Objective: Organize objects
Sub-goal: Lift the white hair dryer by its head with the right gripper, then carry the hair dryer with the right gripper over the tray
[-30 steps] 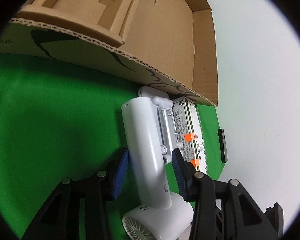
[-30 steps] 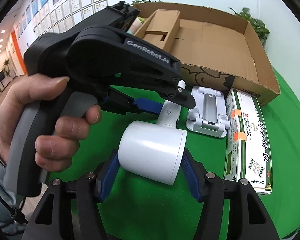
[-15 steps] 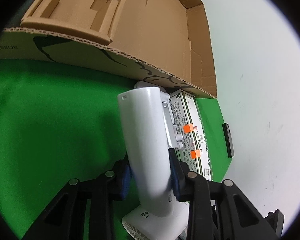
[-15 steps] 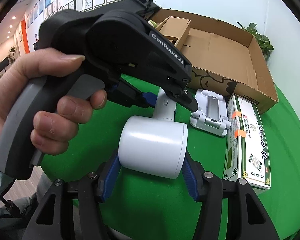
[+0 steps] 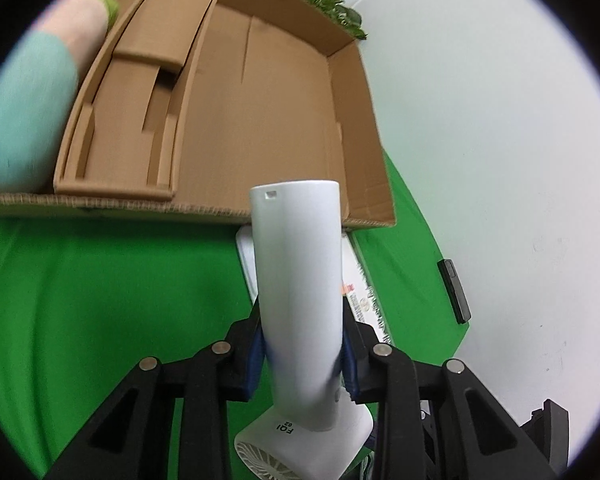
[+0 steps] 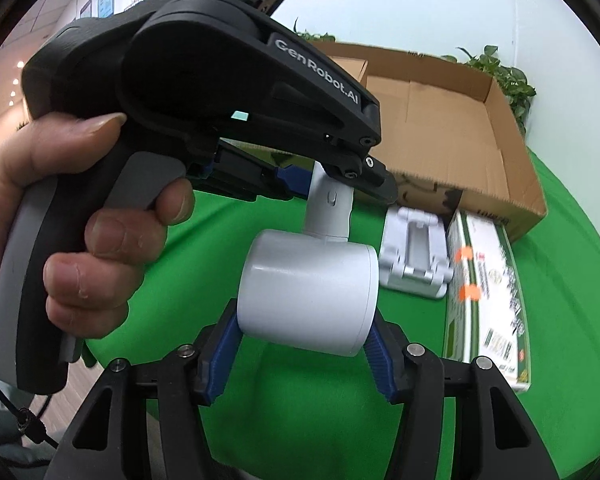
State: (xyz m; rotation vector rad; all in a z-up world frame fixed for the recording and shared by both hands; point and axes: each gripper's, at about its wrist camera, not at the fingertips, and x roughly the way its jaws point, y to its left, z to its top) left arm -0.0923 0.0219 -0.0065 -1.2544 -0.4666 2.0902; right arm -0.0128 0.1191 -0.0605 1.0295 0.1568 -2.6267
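Right gripper (image 6: 302, 354): spread wide, bracketing the fan (image 6: 308, 300) head, apparently not clamping. Left gripper (image 5: 302, 354): gripping the fan handle, holding it above the cloth (image 5: 100, 300). Box (image 5: 260, 120) beyond: keep the handle pinched and clear the near wall before lowering.

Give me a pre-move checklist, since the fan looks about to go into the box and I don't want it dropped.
1. Left gripper shut on the fan handle: ok.
2. Right gripper flanks the fan head; contact: cannot tell.
3. Fan lifted off the green cloth: ok.
4. Free floor in the cardboard box: ok.
5. Phone stand and carton out of the fan's way: ok.
6. Fan clears the box's front wall: cannot tell.
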